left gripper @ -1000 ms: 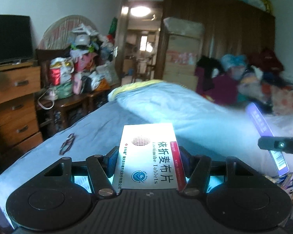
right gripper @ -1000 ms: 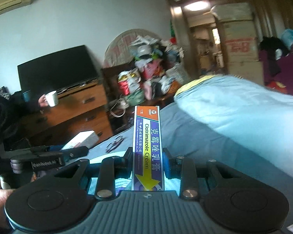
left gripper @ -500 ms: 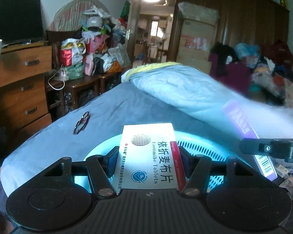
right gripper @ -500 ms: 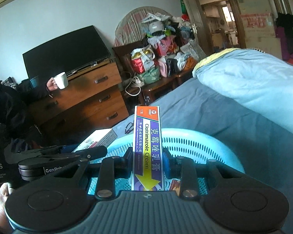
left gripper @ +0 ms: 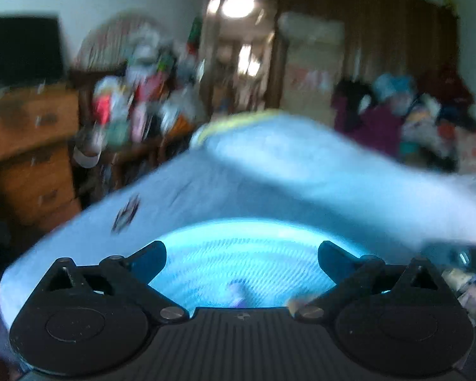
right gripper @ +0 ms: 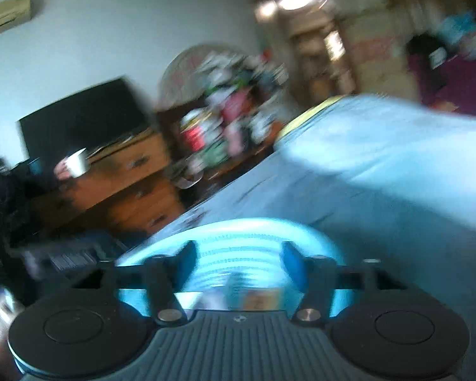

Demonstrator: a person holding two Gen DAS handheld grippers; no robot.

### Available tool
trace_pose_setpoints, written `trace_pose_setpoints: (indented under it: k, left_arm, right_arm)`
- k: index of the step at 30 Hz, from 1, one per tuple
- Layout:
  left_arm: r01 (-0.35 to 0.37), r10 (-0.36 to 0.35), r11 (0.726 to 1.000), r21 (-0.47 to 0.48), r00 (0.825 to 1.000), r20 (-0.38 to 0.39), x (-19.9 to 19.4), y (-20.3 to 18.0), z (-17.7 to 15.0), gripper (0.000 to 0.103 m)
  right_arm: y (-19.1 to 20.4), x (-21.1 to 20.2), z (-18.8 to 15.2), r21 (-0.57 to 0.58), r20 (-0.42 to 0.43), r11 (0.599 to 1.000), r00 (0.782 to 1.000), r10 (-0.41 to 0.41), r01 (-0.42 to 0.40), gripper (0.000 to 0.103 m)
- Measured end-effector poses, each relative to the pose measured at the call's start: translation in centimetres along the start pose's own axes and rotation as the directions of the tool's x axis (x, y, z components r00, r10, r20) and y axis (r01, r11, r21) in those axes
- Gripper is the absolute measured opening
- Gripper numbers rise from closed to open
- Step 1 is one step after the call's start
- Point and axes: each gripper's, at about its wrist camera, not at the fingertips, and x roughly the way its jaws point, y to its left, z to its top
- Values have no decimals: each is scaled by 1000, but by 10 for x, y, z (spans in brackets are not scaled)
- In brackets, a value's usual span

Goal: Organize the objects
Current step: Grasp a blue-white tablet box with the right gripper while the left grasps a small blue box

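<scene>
The bed (left gripper: 181, 209) spreads wide under me, and the light-blue slotted basket (left gripper: 238, 238) sits on it just below both cameras. My left hand-held gripper (left gripper: 241, 255) is spread apart and empty; my right hand-held gripper (right gripper: 236, 254) likewise. Blurred cartons (right gripper: 257, 298) lie inside the basket. I judge them light, stiff card, easily crushed: best pinched across the flat faces.

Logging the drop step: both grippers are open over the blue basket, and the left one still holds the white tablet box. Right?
Not quite. The left gripper is open and empty; the left wrist view shows only the blue basket between its fingers, no white box. The right gripper is open over the basket too, as you said.
</scene>
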Motion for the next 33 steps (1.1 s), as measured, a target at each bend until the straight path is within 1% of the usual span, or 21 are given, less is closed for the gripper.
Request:
trace_pose_setpoints:
  k: [1, 3, 4, 5, 6, 7, 8, 10, 11, 12, 13, 15, 17, 19, 22, 23, 24, 25, 29, 31, 33]
  left_arm:
    - [19, -20, 1000, 17, 998, 53, -8, -12, 2, 103]
    - [69, -77, 996, 47, 982, 175, -24, -39, 3, 103]
    - [107, -116, 993, 51, 967, 229, -29, -52, 1, 103]
    - [161, -167, 986, 46, 948, 270, -33, -64, -3, 103]
    - [235, -234, 971, 38, 921, 311, -35, -78, -9, 103]
    - [292, -289, 956, 40, 900, 327, -34, -91, -16, 103]
    - [337, -335, 940, 51, 889, 313, -30, -107, -21, 103]
    - [386, -390, 920, 67, 888, 242, -18, -141, -34, 103]
    - [411, -418, 908, 80, 886, 200, -11, -159, -42, 103]
    - [433, -443, 896, 95, 881, 163, -6, -176, -50, 103]
    - [460, -472, 881, 113, 873, 123, -1, -194, -57, 103]
    - [512, -523, 847, 145, 851, 52, 6, -226, -73, 103]
    - [549, -555, 821, 158, 832, -6, 13, -253, -86, 103]
    - [574, -575, 802, 164, 817, -45, 19, -272, -95, 103]
    - [594, -589, 786, 171, 804, -87, 29, -292, -103, 103]
    - [602, -594, 779, 177, 798, -98, 32, -299, -105, 103]
    - [607, -598, 773, 185, 794, -107, 35, -304, -107, 103]
    - [613, -603, 767, 191, 790, -115, 37, -309, -108, 103]
    - [647, -626, 736, 200, 763, -161, 47, -337, -123, 103]
    - [680, -652, 708, 190, 733, -194, 51, -354, -132, 103]
    - [723, -684, 665, 190, 691, -234, 61, -381, -146, 103]
  right_arm:
    - [-11, -18, -9, -8, 26, 999, 999, -45, 45, 85]
    - [-41, -60, -33, -29, 72, 978, 976, -203, 206, 91]
    - [-60, -81, -47, -21, 85, 956, 953, -289, 292, 92]
    - [-82, -101, -61, 11, 90, 926, 922, -376, 377, 92]
    - [-105, -121, -76, 52, 84, 883, 879, -470, 467, 92]
    - [-129, -141, -91, 95, 67, 822, 820, -568, 561, 91]
    - [-150, -158, -103, 132, 45, 762, 764, -643, 634, 91]
    - [-188, -190, -126, 197, 3, 642, 655, -756, 741, 90]
    - [-203, -201, -136, 213, -18, 597, 614, -789, 773, 90]
    - [-221, -210, -145, 228, -56, 557, 582, -812, 799, 90]
    - [-241, -216, -154, 256, -109, 523, 561, -820, 813, 89]
    - [-266, -219, -165, 291, -163, 498, 555, -816, 817, 88]
    - [-280, -215, -170, 303, -173, 488, 551, -817, 819, 87]
    - [-296, -208, -174, 302, -187, 492, 557, -809, 817, 87]
    - [-319, -192, -176, 290, -230, 498, 564, -793, 818, 83]
    - [-326, -190, -179, 299, -241, 507, 578, -780, 809, 83]
    - [-333, -191, -183, 324, -246, 528, 609, -754, 785, 73]
    - [-335, -195, -185, 341, -237, 541, 627, -742, 769, 70]
    - [-321, -224, -185, 404, -178, 581, 683, -708, 707, 64]
    - [-307, -240, -186, 402, -145, 600, 695, -704, 692, 62]
    - [-301, -254, -190, 417, -124, 600, 696, -707, 683, 62]
